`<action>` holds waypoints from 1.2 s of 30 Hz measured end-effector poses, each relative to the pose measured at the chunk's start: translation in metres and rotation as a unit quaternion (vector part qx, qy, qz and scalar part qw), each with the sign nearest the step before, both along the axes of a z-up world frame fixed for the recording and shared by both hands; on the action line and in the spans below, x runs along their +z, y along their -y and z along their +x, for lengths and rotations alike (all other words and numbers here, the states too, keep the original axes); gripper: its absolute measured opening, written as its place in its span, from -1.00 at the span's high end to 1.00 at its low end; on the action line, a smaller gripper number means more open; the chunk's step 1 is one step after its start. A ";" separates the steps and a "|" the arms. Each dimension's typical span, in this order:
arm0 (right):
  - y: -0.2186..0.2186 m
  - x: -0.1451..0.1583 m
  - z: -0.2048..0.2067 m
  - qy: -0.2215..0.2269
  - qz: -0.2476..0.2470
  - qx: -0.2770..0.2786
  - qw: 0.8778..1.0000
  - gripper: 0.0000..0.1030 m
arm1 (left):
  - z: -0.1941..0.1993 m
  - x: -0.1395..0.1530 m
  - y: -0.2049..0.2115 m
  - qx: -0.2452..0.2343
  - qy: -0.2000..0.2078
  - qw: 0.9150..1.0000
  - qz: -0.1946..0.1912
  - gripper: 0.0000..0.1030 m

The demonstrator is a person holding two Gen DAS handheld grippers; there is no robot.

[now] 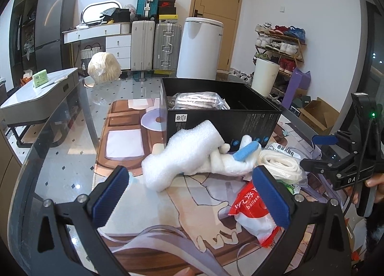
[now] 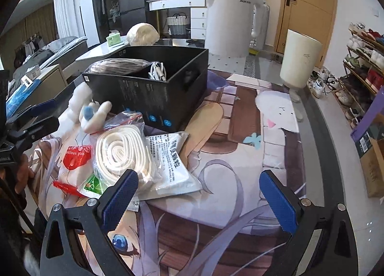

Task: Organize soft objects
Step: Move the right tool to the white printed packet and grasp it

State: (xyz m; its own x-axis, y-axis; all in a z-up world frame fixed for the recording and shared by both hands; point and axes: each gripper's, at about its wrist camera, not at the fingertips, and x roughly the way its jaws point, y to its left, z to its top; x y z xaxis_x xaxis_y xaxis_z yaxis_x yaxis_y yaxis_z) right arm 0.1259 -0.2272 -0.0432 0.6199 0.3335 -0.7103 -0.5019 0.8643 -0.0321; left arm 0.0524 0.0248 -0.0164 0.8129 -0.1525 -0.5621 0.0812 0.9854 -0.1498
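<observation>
A black box (image 1: 223, 122) (image 2: 153, 93) stands on the printed mat and holds a bagged grey item (image 1: 199, 102) and a white cable (image 2: 157, 71). In front of it lie white foam wrap (image 1: 182, 156), a white plush toy with a blue part (image 1: 237, 158) (image 2: 93, 115), a bagged coil of white strap (image 1: 283, 168) (image 2: 122, 151), a red balloon packet (image 1: 254, 213) (image 2: 76, 156) and a white medicine pouch (image 2: 172, 163). My left gripper (image 1: 192, 196) is open just short of the foam and the packet. My right gripper (image 2: 199, 199) is open beside the strap bag.
A white kettle (image 2: 230, 19) and a cream cup (image 2: 300, 60) stand behind the box. A disc (image 1: 153, 120) lies left of the box. The glass table edge (image 1: 31, 156) curves at the left. A shoe rack (image 1: 280, 45) stands by the wall.
</observation>
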 end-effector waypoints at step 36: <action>0.012 -0.017 0.036 -0.018 -0.022 -0.058 0.998 -0.99 | 0.003 -0.003 0.005 -0.008 -0.008 1.000 0.006 -1.00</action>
